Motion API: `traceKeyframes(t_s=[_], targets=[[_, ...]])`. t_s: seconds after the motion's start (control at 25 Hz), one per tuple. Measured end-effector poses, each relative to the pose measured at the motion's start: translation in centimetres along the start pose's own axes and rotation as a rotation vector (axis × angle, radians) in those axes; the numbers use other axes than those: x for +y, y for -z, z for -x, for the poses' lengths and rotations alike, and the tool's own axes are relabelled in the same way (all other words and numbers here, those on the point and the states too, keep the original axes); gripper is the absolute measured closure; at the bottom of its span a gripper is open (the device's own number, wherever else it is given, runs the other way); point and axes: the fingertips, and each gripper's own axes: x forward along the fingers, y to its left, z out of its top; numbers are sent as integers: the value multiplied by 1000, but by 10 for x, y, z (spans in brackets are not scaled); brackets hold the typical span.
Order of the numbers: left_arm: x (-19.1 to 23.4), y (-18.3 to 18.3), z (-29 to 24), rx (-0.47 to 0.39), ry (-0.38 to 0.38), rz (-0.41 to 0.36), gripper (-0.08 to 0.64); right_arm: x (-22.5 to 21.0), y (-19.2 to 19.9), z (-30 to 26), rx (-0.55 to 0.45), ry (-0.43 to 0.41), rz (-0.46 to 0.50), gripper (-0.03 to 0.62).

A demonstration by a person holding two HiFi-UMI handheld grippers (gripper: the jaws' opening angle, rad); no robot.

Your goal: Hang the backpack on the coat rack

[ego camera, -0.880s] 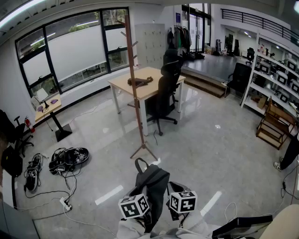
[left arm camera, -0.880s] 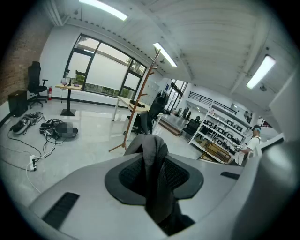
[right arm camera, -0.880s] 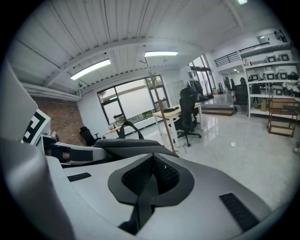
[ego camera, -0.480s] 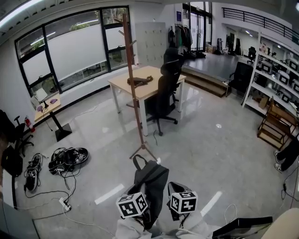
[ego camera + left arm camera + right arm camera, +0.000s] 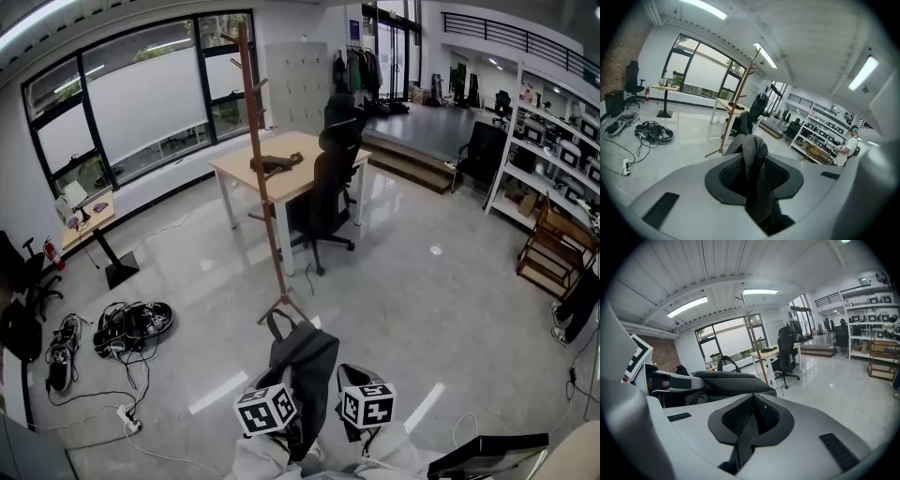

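Room: a bright office with a glossy grey floor (image 5: 403,281), tall dark-framed windows (image 5: 141,94) and white shelving (image 5: 553,141) along one wall.
Coat rack: the tall brown wooden coat rack (image 5: 262,178) stands upright on the floor, just off the near corner of a light wooden desk (image 5: 281,169); a black office chair (image 5: 328,187) sits at the desk's edge.
Backpack: the dark grey fabric backpack (image 5: 302,366) is held off the floor between both grippers, its loop handle pointing toward the rack's splayed feet, apart from them.
Left gripper (image 5: 757,178): clenched on a thick grey fold of the backpack (it bulges up between the pads).
Right gripper (image 5: 751,420): clamped on a thin black strap (image 5: 743,448) of the backpack, with the bag's body lying to its left.
Clutter: black shoes and cables (image 5: 131,323) lie on the floor near the windows.
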Motion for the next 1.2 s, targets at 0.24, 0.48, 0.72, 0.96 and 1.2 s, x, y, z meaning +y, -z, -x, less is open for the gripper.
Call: traceKeyframes(t_s=[0.24,0.48,0.72,0.96,1.2], targets=[[11,-18,-27,1,5,-2,465,0,-14,-33,8,-7,8,580],[24,-46,-60,14,5,-4,466,-4,-41,-74,3,0,2,580],[38,-75,-91,16,21,-12,466,2,-71,-120,-6,-4,8,580],[50,-95,-126,25,45,-28,466,1,-85,-160,-5,9,1,580],[57,-106,-151,38,59,-21,466,-9,-94,-178,-1,32,-7,580]])
